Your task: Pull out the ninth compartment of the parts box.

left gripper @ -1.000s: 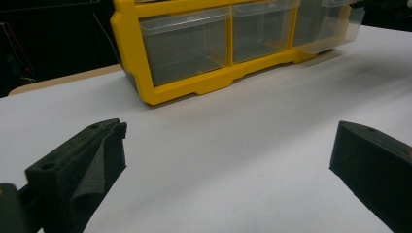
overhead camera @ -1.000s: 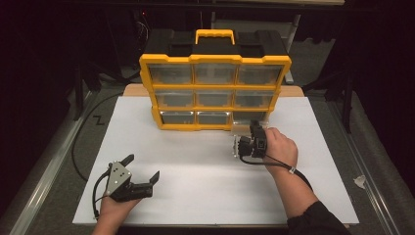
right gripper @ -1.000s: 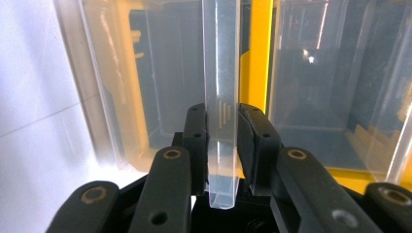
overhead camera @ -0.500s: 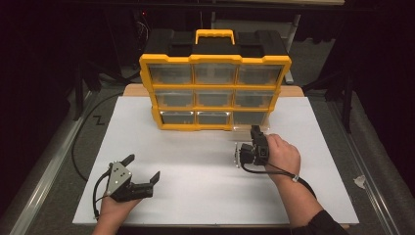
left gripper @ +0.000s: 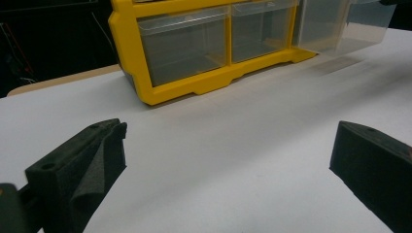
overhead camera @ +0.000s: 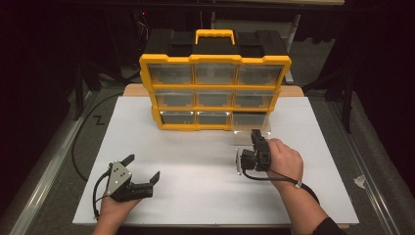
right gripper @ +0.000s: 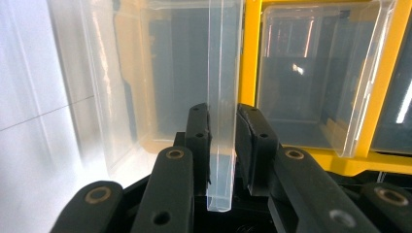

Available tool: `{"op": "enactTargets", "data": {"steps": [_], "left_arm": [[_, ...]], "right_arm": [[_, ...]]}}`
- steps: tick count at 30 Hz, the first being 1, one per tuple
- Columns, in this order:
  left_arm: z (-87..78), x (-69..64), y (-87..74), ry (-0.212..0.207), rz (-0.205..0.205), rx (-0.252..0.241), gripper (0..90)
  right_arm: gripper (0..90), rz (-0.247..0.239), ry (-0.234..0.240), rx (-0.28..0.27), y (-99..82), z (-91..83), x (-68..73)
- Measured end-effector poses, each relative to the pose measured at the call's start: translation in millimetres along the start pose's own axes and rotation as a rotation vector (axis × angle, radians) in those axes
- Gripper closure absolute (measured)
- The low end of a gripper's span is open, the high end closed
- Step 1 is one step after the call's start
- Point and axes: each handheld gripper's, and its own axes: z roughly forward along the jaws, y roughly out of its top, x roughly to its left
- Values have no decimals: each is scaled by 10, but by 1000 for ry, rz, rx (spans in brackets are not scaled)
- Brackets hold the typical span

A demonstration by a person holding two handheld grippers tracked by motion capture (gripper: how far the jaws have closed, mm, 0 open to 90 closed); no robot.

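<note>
Drawer extraction is under way at the yellow plastic nine-drawer organiser cabinet (overhead camera: 215, 90), which stands upright near the far edge of the white counter (overhead camera: 195, 196); the work in hand is pulling out its bottom-right clear plastic drawer (right gripper: 160, 73).

Right claw (overhead camera: 256, 134): closed on the drawer's thin transparent front lip (right gripper: 222, 107), with one pad on each face of the lip, as the right gripper view shows; the person's right hand (overhead camera: 284, 159) holds this gripper toward the right side of the counter, just in front of the cabinet.

Drawer position: partly drawn out of its bay; in the left gripper view the clear drawer (left gripper: 342, 24) stands forward of the yellow frame, while the neighbouring drawers sit flush; whether its rear end has left the bay cannot be told; no contents can be made out in it.

Left claw (overhead camera: 143, 171): wide open and empty; it rests near the front-left corner of the counter, well apart from the cabinet, jaws pointing toward it.

Progress: grip secured and the pull begun; judged remaining: draw the drawer fully clear or to the needed opening, then set it on the counter or release it; the other eight drawers appear shut.
</note>
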Motion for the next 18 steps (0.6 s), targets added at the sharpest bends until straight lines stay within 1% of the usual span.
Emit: {"op": "enactTargets", "data": {"steps": [2, 3, 5, 7, 12, 14, 15, 16, 18], "left_arm": [[1, 0, 0, 0, -1, 0, 1], [1, 0, 0, 1, 0, 1, 1], [1, 2, -1, 1, 2, 3, 1], [2, 1, -1, 1, 2, 4, 1], [3, -3, -2, 1, 2, 5, 1], [3, -3, -3, 1, 2, 5, 1], [2, -4, -4, 1, 2, 6, 1], [2, -4, -4, 0, 2, 6, 1], [2, -6, -4, 0, 2, 6, 1]], "right_arm": [[782, -3, -6, -6, -1, -11, 3], [782, -2, 4, 3, 1, -24, 3], [782, -5, -6, -10, -4, -30, 9], [782, 0, -8, -13, -8, -41, 20], [780, -7, -9, -14, -21, -59, 43], [779, -4, -2, -14, -27, -65, 63], [779, -4, 9, -6, -25, -73, 71], [778, -5, -3, -15, -28, -72, 91], [778, -6, -4, -17, -28, -76, 106]]}}
